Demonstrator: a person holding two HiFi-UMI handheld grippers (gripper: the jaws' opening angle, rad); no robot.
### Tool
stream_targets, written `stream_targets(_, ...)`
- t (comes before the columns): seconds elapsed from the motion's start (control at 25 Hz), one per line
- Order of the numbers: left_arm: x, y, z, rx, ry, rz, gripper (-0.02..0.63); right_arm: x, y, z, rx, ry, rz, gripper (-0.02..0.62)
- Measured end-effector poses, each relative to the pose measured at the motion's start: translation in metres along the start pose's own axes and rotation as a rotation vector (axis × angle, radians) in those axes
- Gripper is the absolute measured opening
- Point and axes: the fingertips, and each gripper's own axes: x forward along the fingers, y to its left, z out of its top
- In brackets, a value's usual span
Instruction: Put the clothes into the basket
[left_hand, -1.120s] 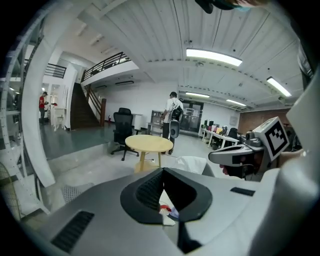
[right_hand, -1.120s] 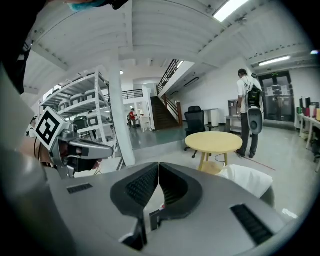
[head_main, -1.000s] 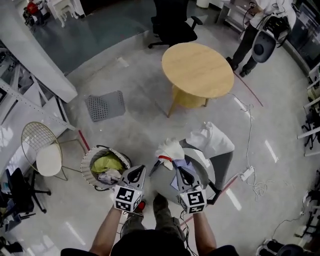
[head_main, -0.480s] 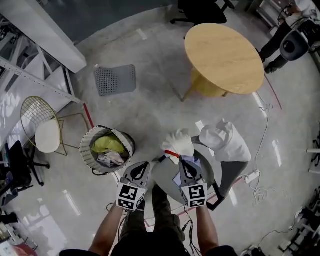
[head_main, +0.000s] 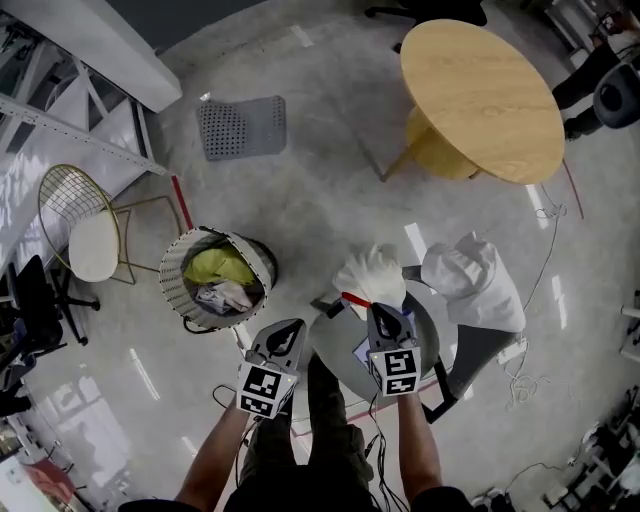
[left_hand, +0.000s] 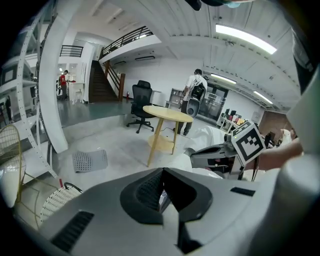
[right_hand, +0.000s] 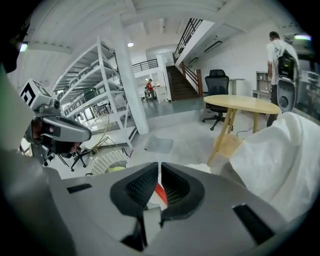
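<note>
Basket: partly filled, yellow-green garment on top.
Right gripper: fingers clamped on red-trimmed white garment.
Left gripper: fingers together, empty.
White bundle: not yet binned.

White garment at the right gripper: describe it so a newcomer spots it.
In the head view, a grey chair stands below the round wooden table. At the chair's upper edge, the smaller bunched garment is pinched in the right gripper's shut jaws. Unlike the larger white garment to its right, it has a red edge.
</note>
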Motion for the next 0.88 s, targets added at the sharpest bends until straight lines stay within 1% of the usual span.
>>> stream_targets(0.16,0.002,0.004,-0.008,-0.029,0.012,0.005,0.006,0.01,-0.004,-0.009,-0.036,0.011,-0.019,0.031)
stream_targets(0.24,0.003,0.004,-0.011,-0.038,0.016,0.008,0.006,0.016,-0.004,-0.014,-0.038,0.023,-0.007,0.037)
stream_targets(0.28,0.003,0.004,-0.013,-0.039,0.019,0.011,0.006,0.02,-0.003,-0.017,-0.029,0.032,0.006,0.1)
stream_targets(0.32,0.003,0.005,-0.015,-0.04,0.023,0.014,0.006,0.024,-0.002,-0.02,-0.02,0.043,0.013,0.191)
stream_targets(0.4,0.003,0.006,-0.018,-0.044,0.029,0.019,0.006,0.032,-0.003,-0.024,-0.016,0.059,-0.005,0.244)
stream_targets(0.52,0.003,0.008,-0.024,-0.052,0.042,0.024,0.006,0.042,-0.007,-0.027,-0.019,0.079,-0.035,0.295)
stream_targets(0.68,0.005,0.009,-0.028,-0.056,0.05,0.033,0.008,0.055,-0.007,-0.04,-0.029,0.132,-0.026,0.327)
stream_targets(0.88,0.006,0.01,-0.034,-0.073,0.064,0.04,0.006,0.062,-0.012,-0.051,-0.059,0.165,-0.059,0.33)
